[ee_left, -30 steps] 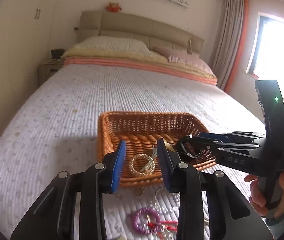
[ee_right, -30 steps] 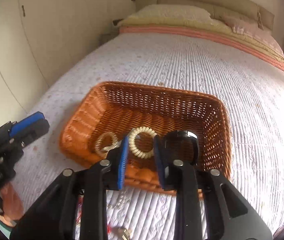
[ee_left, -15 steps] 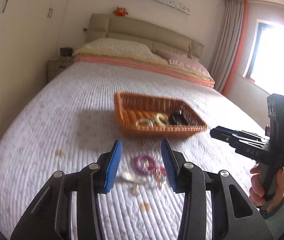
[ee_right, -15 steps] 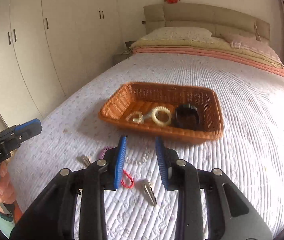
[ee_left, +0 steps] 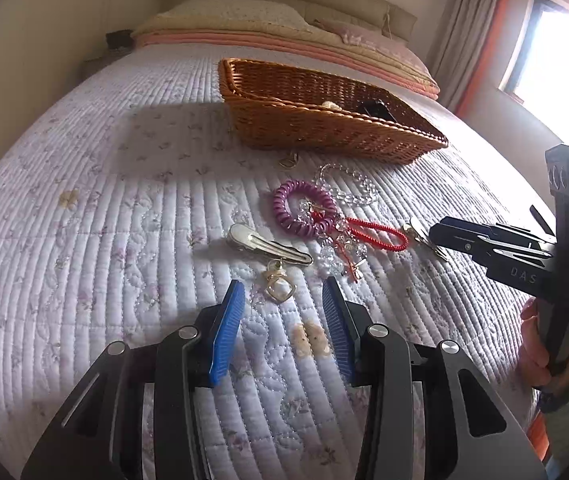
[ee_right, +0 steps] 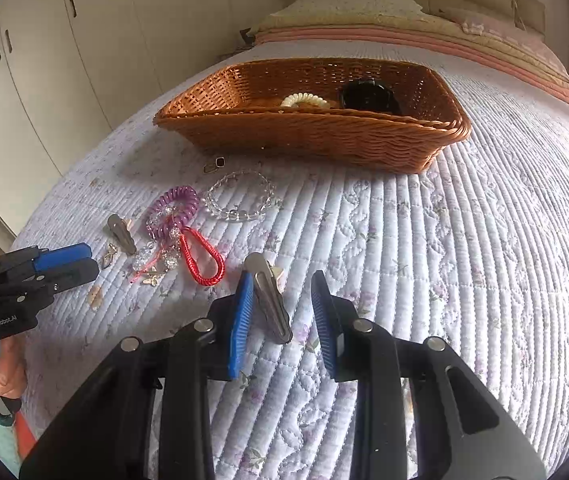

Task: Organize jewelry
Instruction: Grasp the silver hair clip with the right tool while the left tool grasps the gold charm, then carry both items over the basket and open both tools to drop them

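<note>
Right wrist view: a quilted bed point(ee_right: 464, 240) fills the frame, with a wicker basket point(ee_right: 316, 136) at twelve o'clock already holding a cream coil tie point(ee_right: 304, 100) and a dark round item point(ee_right: 368, 96). Loose jewelry lies between basket and tools: a clear bead bracelet point(ee_right: 240, 196), a purple coil tie point(ee_right: 174, 204), a red cord loop point(ee_right: 202, 256). The right tool point(ee_right: 282, 312) hovers with its blue pads spread, and a silver hair clip point(ee_right: 268, 300) lies between them (hard against the left pad), its long axis running from eleven to five o'clock, nearly in line with the fingers. This tool is clearly the nearer one, so a slight shift toward nine o'clock would probably centre the clip.

Left wrist view: the left tool point(ee_left: 282, 328) is also spread, held low, with a small gold pendant point(ee_left: 278, 286) just beyond its tips at twelve o'clock.
</note>
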Motion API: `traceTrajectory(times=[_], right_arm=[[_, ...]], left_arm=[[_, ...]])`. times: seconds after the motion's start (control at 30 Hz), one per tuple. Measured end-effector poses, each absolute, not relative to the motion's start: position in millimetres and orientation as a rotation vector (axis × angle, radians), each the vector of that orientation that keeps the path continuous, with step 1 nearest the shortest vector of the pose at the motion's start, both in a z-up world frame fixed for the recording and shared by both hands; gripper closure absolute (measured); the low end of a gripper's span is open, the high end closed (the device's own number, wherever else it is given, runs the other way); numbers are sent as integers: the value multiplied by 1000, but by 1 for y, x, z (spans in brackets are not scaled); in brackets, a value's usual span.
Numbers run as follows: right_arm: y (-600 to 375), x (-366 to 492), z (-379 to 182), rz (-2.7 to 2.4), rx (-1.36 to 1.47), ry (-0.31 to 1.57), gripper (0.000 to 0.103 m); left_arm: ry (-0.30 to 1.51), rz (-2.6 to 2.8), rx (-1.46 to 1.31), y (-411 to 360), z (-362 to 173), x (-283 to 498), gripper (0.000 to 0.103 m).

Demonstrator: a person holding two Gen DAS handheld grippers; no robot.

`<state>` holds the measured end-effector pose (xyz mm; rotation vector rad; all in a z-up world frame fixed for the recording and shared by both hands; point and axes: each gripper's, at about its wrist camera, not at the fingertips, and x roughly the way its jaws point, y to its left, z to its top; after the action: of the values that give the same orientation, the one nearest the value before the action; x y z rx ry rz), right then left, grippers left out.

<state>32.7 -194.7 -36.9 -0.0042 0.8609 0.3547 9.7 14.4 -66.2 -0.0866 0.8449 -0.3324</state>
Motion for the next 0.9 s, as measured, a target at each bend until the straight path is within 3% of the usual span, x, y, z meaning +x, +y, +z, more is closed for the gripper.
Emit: traceTrajectory(times=[0.3, 0.43, 0.77, 0.83, 0.9], right_arm=[[-183, 37, -48, 349, -53, 878, 75], [-177, 38, -50, 360, -79, 876, 75], [-168, 34, -52, 344, -128, 870, 76], [-166, 33, -52, 340, -141, 866, 91], [-167, 32, -51, 342, -134, 859, 91]], left_arm=[[850, -258, 48, -9, -71, 22, 68], [839, -257, 60, -11, -70, 19, 87], [818, -257, 50, -9, -70, 14, 89], [814, -262, 42, -8, -70, 13, 89], [809, -271, 36, -8, -69, 11, 89]])
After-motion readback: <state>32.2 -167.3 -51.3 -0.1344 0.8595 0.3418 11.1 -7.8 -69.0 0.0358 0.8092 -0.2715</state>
